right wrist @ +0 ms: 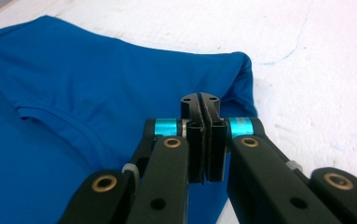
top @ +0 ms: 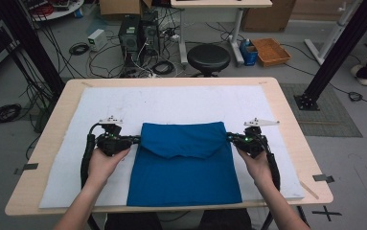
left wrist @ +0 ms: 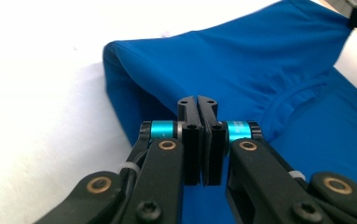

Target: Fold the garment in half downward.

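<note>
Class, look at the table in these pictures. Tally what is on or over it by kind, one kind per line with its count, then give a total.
Blue garment, folded: 1
White mat under it: 1
Hand-held grippers, left gripper and right gripper, both shut on the garment's edges: 2
Total: 4

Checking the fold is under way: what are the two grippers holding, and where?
Both hold the blue shirt: the left gripper pinches its left edge, the right gripper its right edge, at the folded-over top part.
</note>
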`<state>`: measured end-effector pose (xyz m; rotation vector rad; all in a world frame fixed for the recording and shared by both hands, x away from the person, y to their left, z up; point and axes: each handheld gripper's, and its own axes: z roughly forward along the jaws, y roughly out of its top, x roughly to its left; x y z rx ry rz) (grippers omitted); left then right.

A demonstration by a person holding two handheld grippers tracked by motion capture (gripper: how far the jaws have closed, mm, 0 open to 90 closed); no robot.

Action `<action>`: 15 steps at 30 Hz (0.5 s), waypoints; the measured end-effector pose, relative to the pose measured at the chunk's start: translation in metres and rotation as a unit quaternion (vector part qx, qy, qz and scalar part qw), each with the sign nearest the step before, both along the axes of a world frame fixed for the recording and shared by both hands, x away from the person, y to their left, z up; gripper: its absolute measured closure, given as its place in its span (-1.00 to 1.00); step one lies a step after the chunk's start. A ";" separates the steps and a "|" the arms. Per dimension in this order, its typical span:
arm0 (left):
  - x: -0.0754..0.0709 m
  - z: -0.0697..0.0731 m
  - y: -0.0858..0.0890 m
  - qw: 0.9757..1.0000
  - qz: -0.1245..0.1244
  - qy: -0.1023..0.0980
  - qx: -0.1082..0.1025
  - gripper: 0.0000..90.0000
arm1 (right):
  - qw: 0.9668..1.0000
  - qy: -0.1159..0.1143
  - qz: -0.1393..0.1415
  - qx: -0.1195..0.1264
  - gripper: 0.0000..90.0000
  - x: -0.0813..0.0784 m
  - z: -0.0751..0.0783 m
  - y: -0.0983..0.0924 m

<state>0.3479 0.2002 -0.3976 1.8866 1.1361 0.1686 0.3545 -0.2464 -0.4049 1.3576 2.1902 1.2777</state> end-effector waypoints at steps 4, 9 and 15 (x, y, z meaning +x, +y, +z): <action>-0.020 0.007 0.001 1.000 -0.016 -0.006 -0.001 0.96 | 1.000 -0.008 0.015 -0.010 0.99 -0.018 0.005 -0.002; -0.047 0.013 0.003 0.999 -0.034 -0.008 -0.005 0.96 | 0.999 -0.015 0.032 -0.016 0.99 -0.044 0.012 -0.007; -0.080 0.014 0.007 0.998 -0.056 0.000 -0.010 0.96 | 0.998 -0.019 0.049 -0.025 0.99 -0.078 0.016 -0.012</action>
